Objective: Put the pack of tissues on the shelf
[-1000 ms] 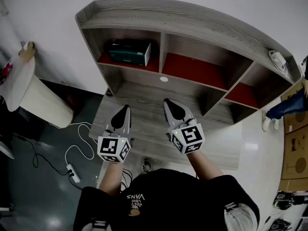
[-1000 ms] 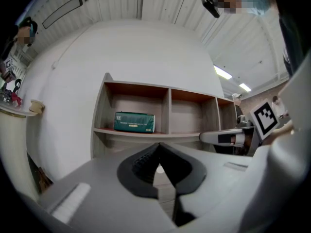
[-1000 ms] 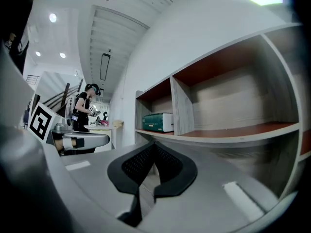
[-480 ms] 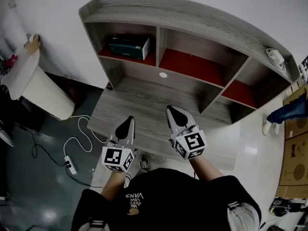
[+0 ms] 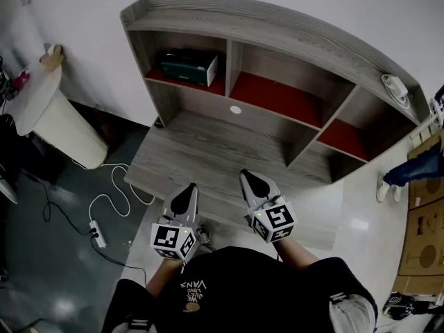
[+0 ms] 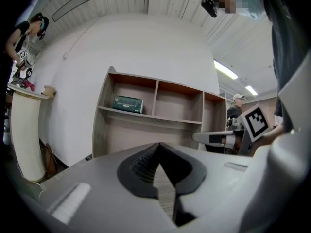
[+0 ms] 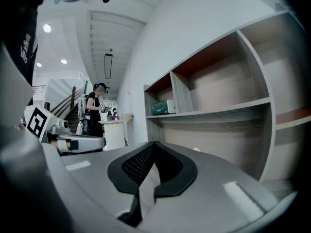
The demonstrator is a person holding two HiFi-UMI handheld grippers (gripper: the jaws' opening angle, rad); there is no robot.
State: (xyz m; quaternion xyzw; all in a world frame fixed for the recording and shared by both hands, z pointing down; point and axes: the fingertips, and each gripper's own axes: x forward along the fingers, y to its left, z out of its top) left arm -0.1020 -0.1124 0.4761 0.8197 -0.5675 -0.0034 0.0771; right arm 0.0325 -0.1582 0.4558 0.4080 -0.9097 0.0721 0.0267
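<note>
Head view: I see my left tongs [image 5: 187, 193] and right tongs [image 5: 250, 180] side by side at lower centre, both closed tight with nothing between them, over the near edge of the bench [image 5: 208, 144]; the green pack of tissues [image 5: 189, 67] lies in the upper-left compartment of the shelf [image 5: 277, 32], well apart from both.

The head view looks steeply down from above onto the bench [image 5: 208, 151] and shelf [image 5: 277, 54]. Both tool views sit low over the bench, facing the shelf: the left tool [image 5: 187, 191] squarely, the right tool [image 5: 248, 177] obliquely and nearer. All three share the shelf.
</note>
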